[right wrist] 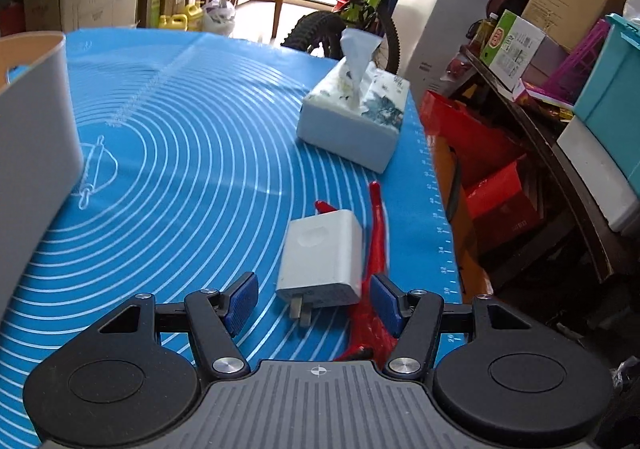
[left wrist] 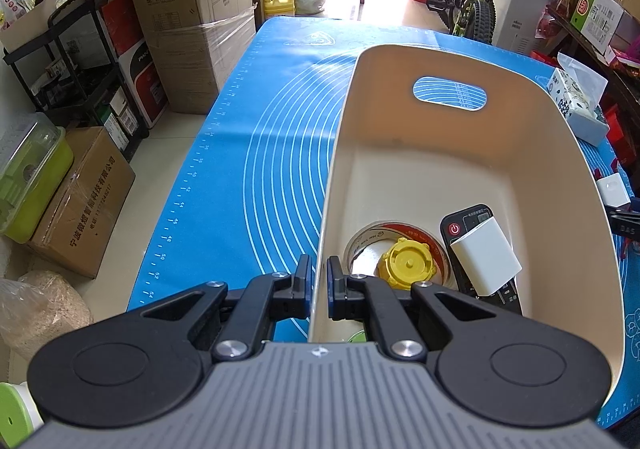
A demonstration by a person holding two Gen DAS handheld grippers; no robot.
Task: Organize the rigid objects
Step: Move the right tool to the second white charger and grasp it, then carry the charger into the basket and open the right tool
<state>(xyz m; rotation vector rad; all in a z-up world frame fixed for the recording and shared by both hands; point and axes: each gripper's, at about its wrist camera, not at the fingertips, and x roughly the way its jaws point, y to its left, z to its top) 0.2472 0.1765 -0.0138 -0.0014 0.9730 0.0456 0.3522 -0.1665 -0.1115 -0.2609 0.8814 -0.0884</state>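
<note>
the right gripper (right wrist: 314, 299), jaws spread and empty, straddles the white plastic plug-in charger (right wrist: 320, 259) lying prongs-toward-it on the blue mat, while the left gripper (left wrist: 319, 285) pinches the cream bin's wall (left wrist: 326, 209).

Charger (right wrist: 322, 259) on mat (right wrist: 180, 153), tissue pack (right wrist: 354, 121) behind, bin (right wrist: 32, 121) left.

L tool (left wrist: 319, 281) angled steeply down, jaws nearly shut, pinching a thin wall between the pads. R tool (right wrist: 313, 303) also tilted down (less steeply), jaws wide apart, pads touching nothing.
</note>
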